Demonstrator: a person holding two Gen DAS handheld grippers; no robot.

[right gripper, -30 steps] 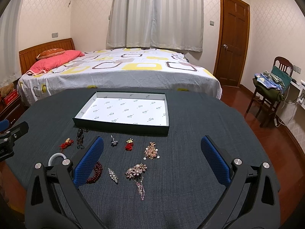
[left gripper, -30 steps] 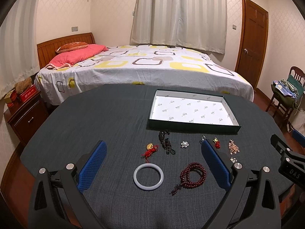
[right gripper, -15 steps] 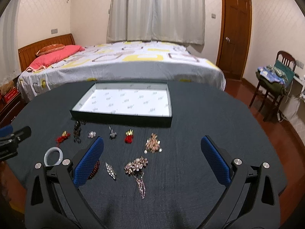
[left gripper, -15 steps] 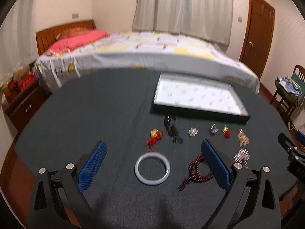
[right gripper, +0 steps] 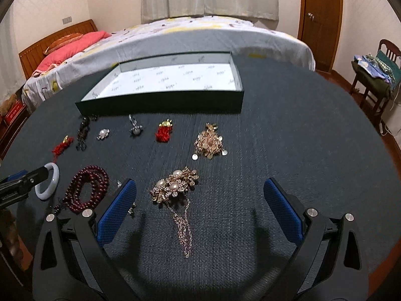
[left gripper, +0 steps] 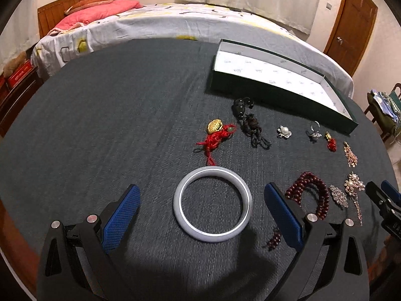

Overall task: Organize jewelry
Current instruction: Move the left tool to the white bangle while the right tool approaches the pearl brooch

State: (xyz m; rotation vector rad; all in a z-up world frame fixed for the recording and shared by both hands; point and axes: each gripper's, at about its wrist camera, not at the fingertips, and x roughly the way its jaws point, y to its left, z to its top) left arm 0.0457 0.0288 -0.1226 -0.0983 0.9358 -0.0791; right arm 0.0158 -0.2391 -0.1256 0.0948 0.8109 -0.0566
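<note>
A pale jade bangle (left gripper: 212, 203) lies on the dark table between the fingers of my open left gripper (left gripper: 201, 213); it also shows in the right wrist view (right gripper: 51, 182). A dark red bead bracelet (left gripper: 310, 192) lies just to its right. My open right gripper (right gripper: 200, 209) hovers over a gold pearl brooch with a chain (right gripper: 175, 185). A gold coin charm (right gripper: 209, 142), a red tassel charm (right gripper: 164, 130), small brooches, a black pendant (left gripper: 246, 120) and a gold-and-red knot charm (left gripper: 216, 135) lie in a row before the empty green box (right gripper: 160, 104).
The round table (left gripper: 100, 115) has a dark cloth. A bed (left gripper: 175, 22) stands behind it, a wooden door (right gripper: 320, 17) at the back right, and a chair with clothes (right gripper: 376, 72) at the far right. The table edge drops off right and left.
Both grippers have dropped and moved forward toward the table. The bangle now sits between my left fingers and the pearl brooch lies close before my right gripper. No jewelry has moved.
</note>
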